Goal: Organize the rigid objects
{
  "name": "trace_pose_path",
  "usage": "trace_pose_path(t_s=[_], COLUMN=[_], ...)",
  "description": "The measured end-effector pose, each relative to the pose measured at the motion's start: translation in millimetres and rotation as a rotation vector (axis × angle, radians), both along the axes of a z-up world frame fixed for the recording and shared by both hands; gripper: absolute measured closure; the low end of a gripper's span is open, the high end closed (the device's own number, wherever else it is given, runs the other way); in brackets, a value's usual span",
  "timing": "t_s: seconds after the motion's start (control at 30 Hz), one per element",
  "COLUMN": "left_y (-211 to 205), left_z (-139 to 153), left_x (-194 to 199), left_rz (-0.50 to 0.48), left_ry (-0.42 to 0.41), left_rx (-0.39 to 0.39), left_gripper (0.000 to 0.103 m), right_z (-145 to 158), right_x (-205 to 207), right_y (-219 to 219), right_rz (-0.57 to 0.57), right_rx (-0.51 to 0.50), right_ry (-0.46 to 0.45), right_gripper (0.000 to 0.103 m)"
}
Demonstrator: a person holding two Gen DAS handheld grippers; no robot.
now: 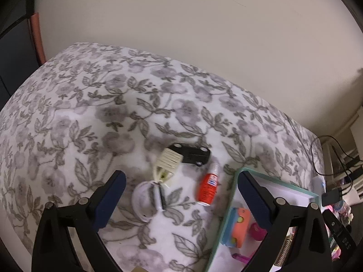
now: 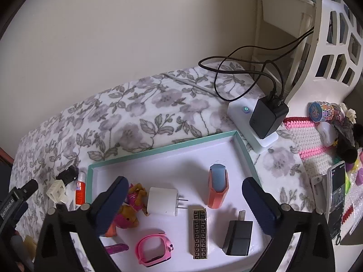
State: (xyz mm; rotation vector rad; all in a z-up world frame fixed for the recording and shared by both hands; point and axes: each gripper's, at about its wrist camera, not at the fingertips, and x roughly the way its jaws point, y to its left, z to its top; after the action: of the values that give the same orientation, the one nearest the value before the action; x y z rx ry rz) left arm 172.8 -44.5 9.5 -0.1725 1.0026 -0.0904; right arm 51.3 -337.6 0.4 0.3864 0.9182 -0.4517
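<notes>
A teal-rimmed white tray (image 2: 158,150) lies on the floral cloth. In it lie a white charger (image 2: 162,201), an orange-and-blue case (image 2: 217,187), a black charger (image 2: 238,238), a patterned lighter (image 2: 200,233), a pink watch (image 2: 154,249) and a pink toy figure (image 2: 130,210). Left of the tray lie a black toy car (image 1: 191,153), a cream clip (image 1: 169,159), a white coiled cable (image 1: 147,200) and an orange glue bottle (image 1: 207,187). My left gripper (image 1: 181,192) is open above the cable. My right gripper (image 2: 183,195) is open above the tray, empty.
A white power strip (image 2: 249,122) with a black adapter (image 2: 268,119) and cables sits behind the tray. A pink crochet mat (image 2: 308,136) with trinkets and a phone (image 2: 337,195) lie to the right. A white basket (image 2: 335,34) stands at the back right.
</notes>
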Motion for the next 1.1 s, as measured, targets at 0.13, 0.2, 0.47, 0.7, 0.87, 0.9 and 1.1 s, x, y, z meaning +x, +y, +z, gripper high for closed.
trace_pose_path(t_s=[0.13, 0.2, 0.47, 0.7, 0.87, 0.9, 1.1], left_y=[20.9, 31.4, 81.4, 119.2, 133.0, 135.0, 133.9], left_z=[1.8, 2.9, 11.1, 13.6, 4.0, -1.3, -29.6], left_x=[4.0, 5.8, 10.4, 10.4, 14.6, 16.6, 24.4], left_rz=[0.057, 0.087, 0.212, 0.309, 0.331, 0.33, 0.316], left_ry=[-0.014, -0.02, -0.073, -0.093, -0.061, -0.042, 0.063], left_rx=[-0.013, -0.007, -0.012, -0.026, -0.01, -0.016, -0.036], left_gripper=[0.004, 0.004, 0.004, 0.004, 0.004, 0.004, 0.004], right_z=[-0.5, -0.5, 2.7, 13.8, 16.6, 16.0, 0.5], right_x=[2.4, 4.6, 18.9, 37.9, 53.3, 55.5, 72.8], right_y=[4.6, 9.8, 45.8, 107.4, 153.1, 158.6, 187.4], right_rz=[0.015, 0.03, 0.12, 0.285, 0.407, 0.421, 0.482], right_rx=[0.01, 0.008, 0.012, 0.038, 0.051, 0.055, 0.047], right_ry=[-0.006, -0.008, -0.024, -0.09, -0.119, -0.121, -0.087], right_gripper=[0.001, 0.001, 0.0, 0.0, 0.0, 0.0, 0.002])
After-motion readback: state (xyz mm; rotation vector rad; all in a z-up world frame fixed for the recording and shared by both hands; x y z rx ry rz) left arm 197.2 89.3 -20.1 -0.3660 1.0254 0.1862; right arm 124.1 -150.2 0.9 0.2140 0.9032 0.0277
